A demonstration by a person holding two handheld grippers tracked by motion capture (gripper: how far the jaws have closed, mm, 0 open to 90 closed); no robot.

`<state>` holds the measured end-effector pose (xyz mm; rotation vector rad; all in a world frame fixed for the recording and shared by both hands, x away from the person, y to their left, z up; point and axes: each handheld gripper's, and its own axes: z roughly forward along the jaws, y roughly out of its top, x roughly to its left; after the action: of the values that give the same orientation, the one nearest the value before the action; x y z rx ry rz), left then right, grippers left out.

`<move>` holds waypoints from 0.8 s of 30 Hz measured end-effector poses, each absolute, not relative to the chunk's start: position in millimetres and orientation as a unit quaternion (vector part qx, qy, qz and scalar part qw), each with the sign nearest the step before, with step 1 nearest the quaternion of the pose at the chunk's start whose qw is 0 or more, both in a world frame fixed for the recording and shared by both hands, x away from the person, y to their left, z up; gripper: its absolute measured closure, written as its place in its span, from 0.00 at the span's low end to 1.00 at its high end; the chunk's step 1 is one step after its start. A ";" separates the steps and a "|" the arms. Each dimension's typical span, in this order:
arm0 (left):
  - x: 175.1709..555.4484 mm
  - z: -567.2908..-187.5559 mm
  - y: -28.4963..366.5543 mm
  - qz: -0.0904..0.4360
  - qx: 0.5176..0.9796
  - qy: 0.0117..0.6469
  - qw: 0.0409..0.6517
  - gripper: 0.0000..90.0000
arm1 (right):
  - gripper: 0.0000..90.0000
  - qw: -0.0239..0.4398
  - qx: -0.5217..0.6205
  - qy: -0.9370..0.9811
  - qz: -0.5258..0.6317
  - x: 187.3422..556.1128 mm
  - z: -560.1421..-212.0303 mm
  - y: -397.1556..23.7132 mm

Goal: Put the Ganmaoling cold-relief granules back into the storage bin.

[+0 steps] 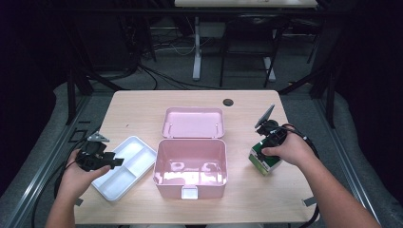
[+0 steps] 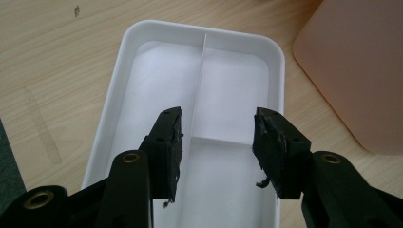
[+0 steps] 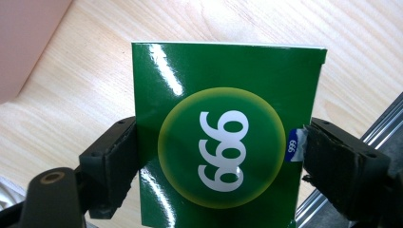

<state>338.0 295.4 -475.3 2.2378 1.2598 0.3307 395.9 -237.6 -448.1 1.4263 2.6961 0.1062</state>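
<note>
- Right gripper [image 1: 264, 153]: held in the person's right hand [image 1: 291, 149] at the right side of the table [image 1: 142, 102]. In the right gripper view its two black jaws pressed against the left and right sides of the green box [image 3: 223, 128], so the tool was closed on the box to that box's width.
- Green box: a glossy green carton with a yellow-edged circle and white numerals on the face toward the camera, and a small blue-and-white label at its right edge, just beside the jaw pad. In the high view the green box [image 1: 263, 160] sat near the table's right front, well apart from the pink case; whether it rested on the table or was lifted off it could not be told.
- Left gripper [image 1: 118, 161]: held in the person's left hand [image 1: 78, 178] at the left front of the table. In the left gripper view its jaws stood apart with nothing between them, above the white tray [image 2: 142, 57].
- White tray [image 1: 124, 167]: a shallow tray split by thin dividers into compartments, lying aslant just beside the pink case.
- Pink case [image 1: 190, 167]: open and in the middle of the table, its lid [image 1: 193, 122] laid back flat behind it.
</note>
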 end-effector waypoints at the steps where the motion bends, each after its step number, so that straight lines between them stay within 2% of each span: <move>1: 338.0 -475.4 295.3 0.122 0.832 0.468 0.272 0.59 | 0.18 0.045 0.467 0.883 0.035 395.9 -448.1 -237.6; 24: 339.3 -477.9 295.0 0.120 0.833 0.469 0.270 0.59 | 0.18 0.052 0.407 0.911 0.045 390.0 -405.6 -219.8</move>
<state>339.3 295.0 -477.9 2.2436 1.2626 0.3223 390.0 -219.8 -405.6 1.2391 2.7707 0.1376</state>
